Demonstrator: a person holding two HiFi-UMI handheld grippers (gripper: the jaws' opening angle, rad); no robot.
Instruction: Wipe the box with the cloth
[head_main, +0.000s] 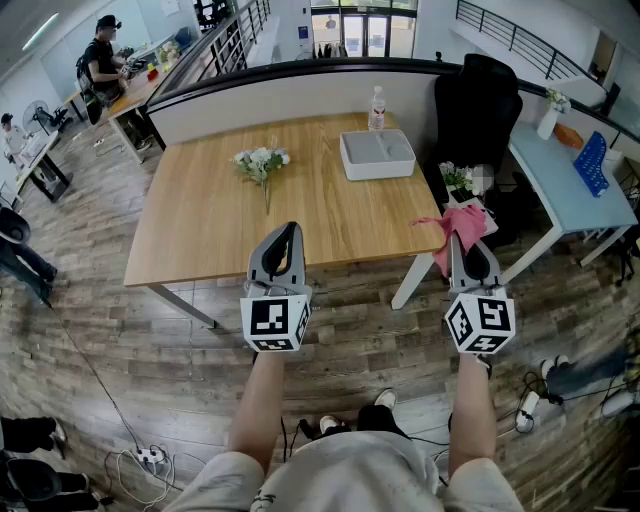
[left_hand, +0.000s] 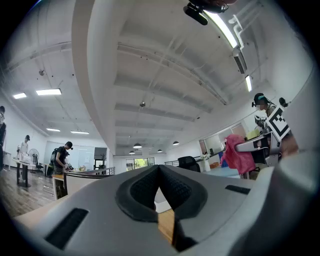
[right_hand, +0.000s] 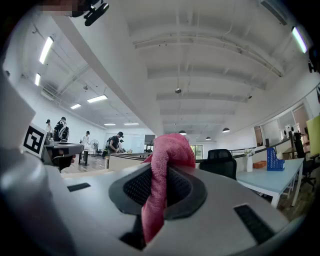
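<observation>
Short of the near edge of the bench (head_main: 200, 235), well apart from the white box (head_main: 377, 155) at its far right, the right gripper (head_main: 463, 245) had its jaws clamped on a fold of the pink cloth (head_main: 458, 222), the left gripper (head_main: 285, 238) with jaws together on nothing. Such a thin pinch could likely let the cloth pull free under wiping drag, and the unbraced box might slide toward the bottle (head_main: 376, 108)
</observation>
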